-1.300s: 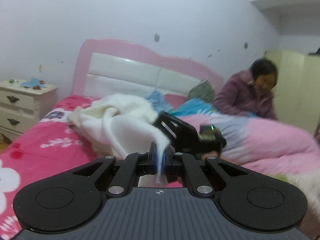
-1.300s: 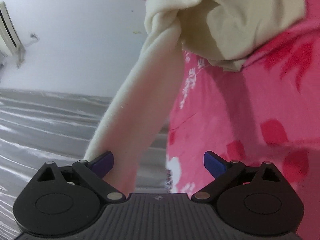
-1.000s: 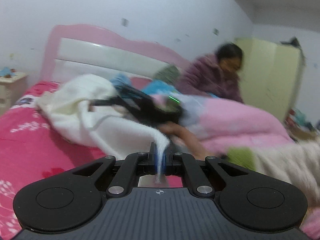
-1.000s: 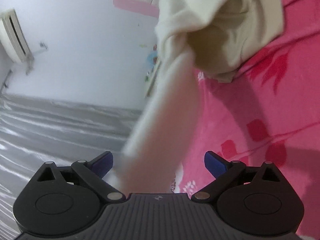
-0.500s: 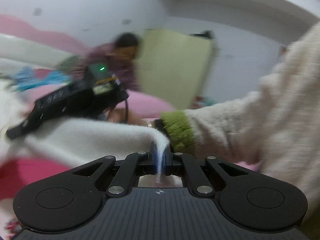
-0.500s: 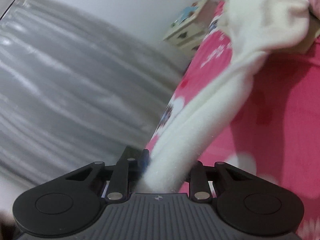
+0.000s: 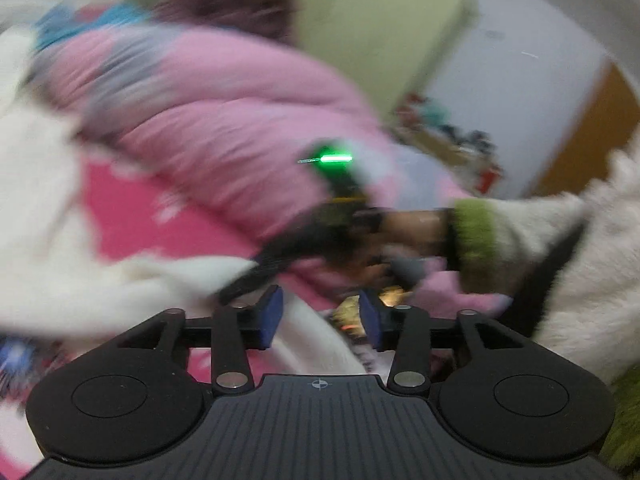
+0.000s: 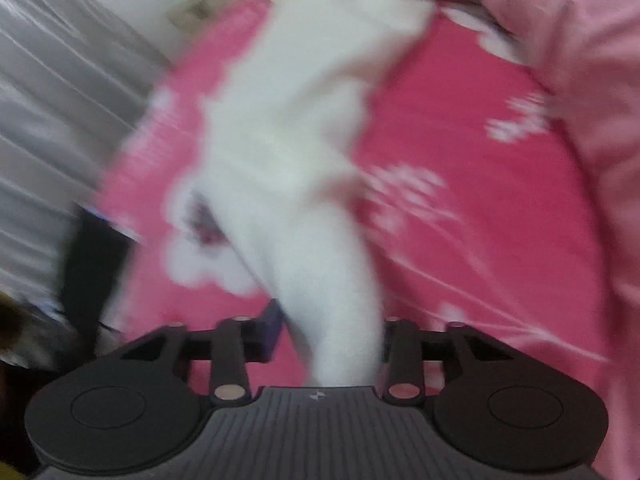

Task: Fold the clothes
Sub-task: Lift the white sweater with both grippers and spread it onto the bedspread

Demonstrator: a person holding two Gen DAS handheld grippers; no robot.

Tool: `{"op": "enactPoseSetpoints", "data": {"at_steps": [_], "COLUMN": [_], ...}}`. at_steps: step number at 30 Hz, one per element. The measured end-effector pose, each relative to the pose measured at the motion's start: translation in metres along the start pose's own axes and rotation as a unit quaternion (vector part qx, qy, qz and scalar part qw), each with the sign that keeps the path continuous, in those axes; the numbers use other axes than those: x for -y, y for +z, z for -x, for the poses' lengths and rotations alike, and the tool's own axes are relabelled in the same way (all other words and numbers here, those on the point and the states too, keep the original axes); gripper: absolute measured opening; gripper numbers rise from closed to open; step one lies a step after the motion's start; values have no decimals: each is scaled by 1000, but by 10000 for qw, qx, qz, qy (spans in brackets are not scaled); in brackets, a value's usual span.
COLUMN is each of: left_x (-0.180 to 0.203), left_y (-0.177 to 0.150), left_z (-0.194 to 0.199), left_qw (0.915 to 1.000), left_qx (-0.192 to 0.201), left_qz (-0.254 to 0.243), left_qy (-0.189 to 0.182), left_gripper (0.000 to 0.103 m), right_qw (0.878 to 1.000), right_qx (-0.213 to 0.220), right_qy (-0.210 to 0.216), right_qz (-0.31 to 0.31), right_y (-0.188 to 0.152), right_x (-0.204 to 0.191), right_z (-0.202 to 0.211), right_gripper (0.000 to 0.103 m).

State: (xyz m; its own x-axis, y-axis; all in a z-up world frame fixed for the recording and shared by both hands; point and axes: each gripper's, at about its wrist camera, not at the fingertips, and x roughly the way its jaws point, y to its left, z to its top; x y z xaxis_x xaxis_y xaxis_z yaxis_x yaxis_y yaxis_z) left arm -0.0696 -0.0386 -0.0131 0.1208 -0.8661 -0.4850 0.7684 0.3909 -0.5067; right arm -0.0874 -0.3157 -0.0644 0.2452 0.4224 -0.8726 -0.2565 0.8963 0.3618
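Two grippers: left gripper (image 7: 318, 320) is gaping, empty; right gripper (image 8: 328, 330) is gripping fluffy white sweater (image 8: 304, 128), trailing far across pink floral bedsheet (image 8: 460, 200). Single-point hold is risking bunching.

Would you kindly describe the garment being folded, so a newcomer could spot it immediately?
Start at the bed sheet, hot pink with white flowers. Across it lies the sweater, its sleeve running between the right gripper jaws. It is plain fluffy white, unlike the pale pink quilt alongside.

White garment (image 8: 304, 152) runs between right hand-held gripper (image 8: 330, 330) fingers.
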Motion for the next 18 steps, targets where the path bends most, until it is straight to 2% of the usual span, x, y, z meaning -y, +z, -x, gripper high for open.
{"op": "enactPoseSetpoints", "data": {"at_steps": [2,3,6,7,9,10,12,14,17,18], "left_x": [-37,-56,-111,-130,-167,-184,-216,-238,-260,-262], "left_y": [4,6,11,11,13,14,17,18,17,12], "left_z": [18,27,50,57,68,71,78,76,71,71], "left_qw": [9975,9945,9776,9681,9444,9301,8961,8632,8356,8335], "left_qx": [163,246,538,673,929,978,1066,1036,906,870], "left_qz": [480,719,1350,1481,1732,1824,1996,1888,1540,1377], "left_qy": [482,723,1521,1904,2635,3035,3818,4565,5194,5279], "left_gripper": [48,50,53,54,53,53,53,53,53,53], "right_qw": [9960,9900,9719,9706,9703,9676,9593,9448,9224,9173], "right_qx": [100,138,316,469,821,986,1313,1515,1634,1634], "right_qy": [-605,-911,-1562,-1595,-1329,-1126,-718,-453,-181,-161], "right_qz": [655,1067,1732,1738,1847,2032,2395,2870,3495,3627], "right_y": [3,5,9,14,30,39,56,72,96,103], "right_x": [-10,-16,-28,-30,-42,-56,-84,-119,-169,-183], "right_z": [10,15,37,45,51,44,29,-6,-81,-105], "right_gripper": [63,69,74,74,74,74,74,75,76,76]}}
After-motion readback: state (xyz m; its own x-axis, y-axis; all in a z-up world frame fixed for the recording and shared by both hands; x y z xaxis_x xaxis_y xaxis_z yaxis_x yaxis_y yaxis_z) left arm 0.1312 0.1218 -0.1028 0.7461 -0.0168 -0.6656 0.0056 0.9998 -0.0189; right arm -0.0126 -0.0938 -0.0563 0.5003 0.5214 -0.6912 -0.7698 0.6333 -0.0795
